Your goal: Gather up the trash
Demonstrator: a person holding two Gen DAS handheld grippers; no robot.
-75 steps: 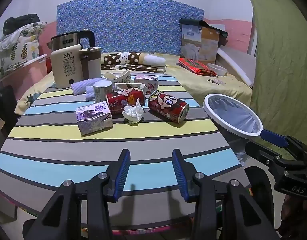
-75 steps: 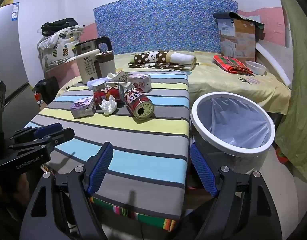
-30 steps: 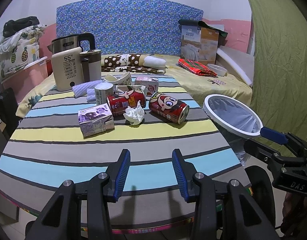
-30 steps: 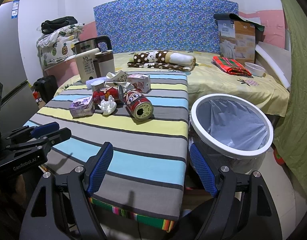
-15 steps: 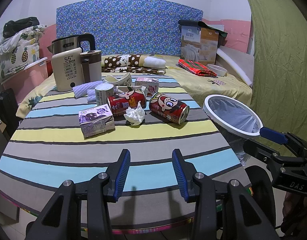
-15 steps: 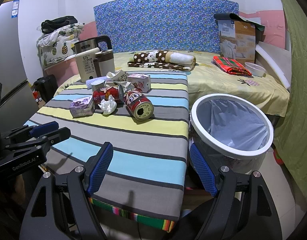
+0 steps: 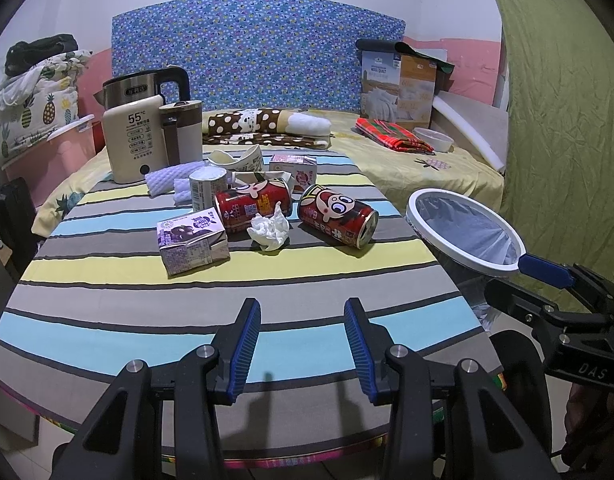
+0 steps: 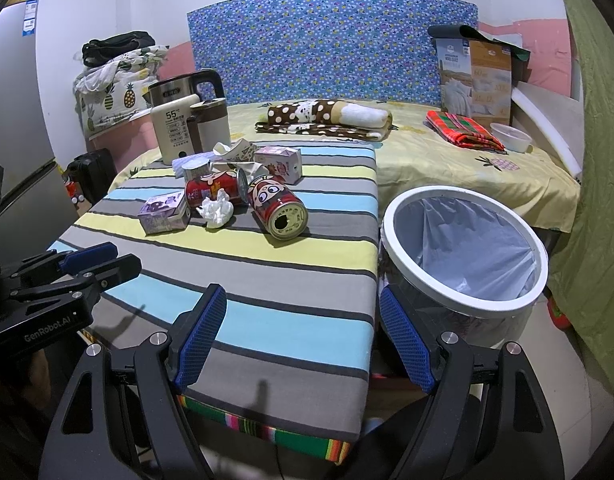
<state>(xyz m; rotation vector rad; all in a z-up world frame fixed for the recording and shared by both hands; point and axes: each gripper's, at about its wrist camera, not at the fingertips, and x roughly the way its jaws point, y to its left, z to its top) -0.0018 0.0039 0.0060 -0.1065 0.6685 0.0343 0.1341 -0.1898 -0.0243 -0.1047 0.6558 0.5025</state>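
Left wrist view: the left tool (image 7: 303, 340) hangs over the near edge of the striped tabletop (image 7: 147, 312), its blue pads spread with nothing between them. Trash lies clustered toward the far half of the tabletop: a purple milk carton (image 7: 193, 240), a crumpled tissue (image 7: 270, 230), a red can (image 7: 337, 216) on its side with its open end facing the near right, a second red can (image 7: 251, 204) behind the tissue, a small white can (image 7: 207, 190) standing upright, and a pink carton (image 7: 295, 170) further back. An electric kettle (image 7: 137, 140) stands at the far left and is not trash. Right wrist view: the right tool (image 8: 303, 344) is likewise spread and empty, set over the tabletop's right corner, with the lined trash bin (image 8: 463, 256) just beside that edge on the floor.

No item is yet taken up. For the first pick, the nearer red can suits the right tool, being closest to the bin; close across its round body, not its ends, since it may roll. The tissue is soft and light: pinch it from above, at its middle. The carton is best taken across its narrow sides.
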